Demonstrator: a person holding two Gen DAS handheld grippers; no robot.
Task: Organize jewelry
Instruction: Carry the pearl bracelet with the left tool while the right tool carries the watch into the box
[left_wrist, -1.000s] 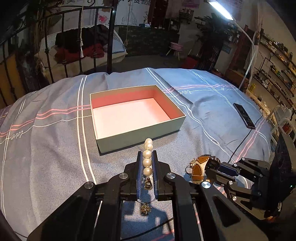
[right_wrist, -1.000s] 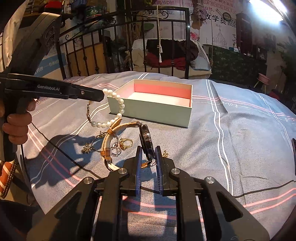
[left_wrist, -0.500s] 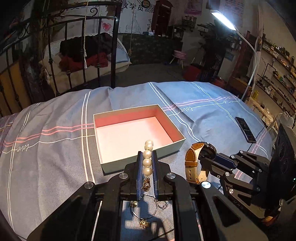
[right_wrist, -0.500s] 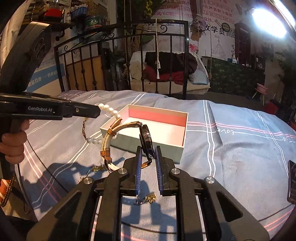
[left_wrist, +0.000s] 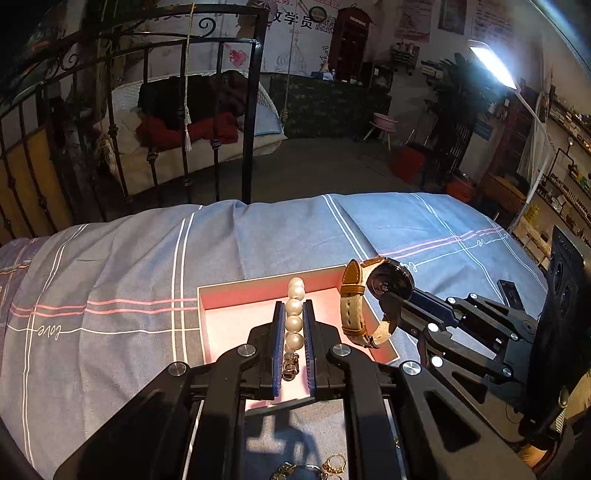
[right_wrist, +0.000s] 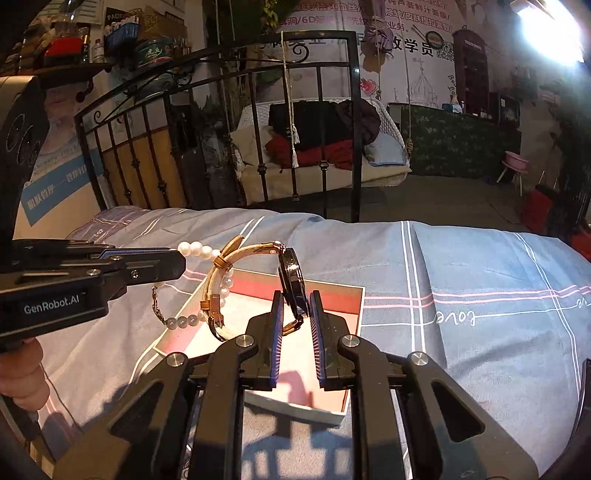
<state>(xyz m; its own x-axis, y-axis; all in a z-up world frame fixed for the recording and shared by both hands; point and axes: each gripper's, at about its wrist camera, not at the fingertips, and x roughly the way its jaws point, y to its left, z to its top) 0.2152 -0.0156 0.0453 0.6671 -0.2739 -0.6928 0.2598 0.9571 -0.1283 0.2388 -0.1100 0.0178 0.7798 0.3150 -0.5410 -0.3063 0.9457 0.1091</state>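
Note:
My left gripper (left_wrist: 293, 306) is shut on a pearl bracelet (left_wrist: 294, 308) and holds it above the open pale box with a pink inside (left_wrist: 236, 295). The bracelet's loop hangs below the jaws in the right wrist view (right_wrist: 199, 317). My right gripper (right_wrist: 295, 295) is shut on a black-faced watch with a tan leather strap (right_wrist: 291, 284), held over the box (right_wrist: 332, 299). The watch also shows in the left wrist view (left_wrist: 354, 302), at the box's right side.
The box lies on a blue-grey bedspread (left_wrist: 110, 280) with white and pink stripes. Small gold pieces (left_wrist: 332, 463) lie on the cloth near me. A black phone (left_wrist: 509, 291) lies at the far right. An iron bed frame (left_wrist: 255, 110) stands beyond the bed.
Both grippers rose and moved forward with their pieces, from above the cloth in front of the box to above the box itself.

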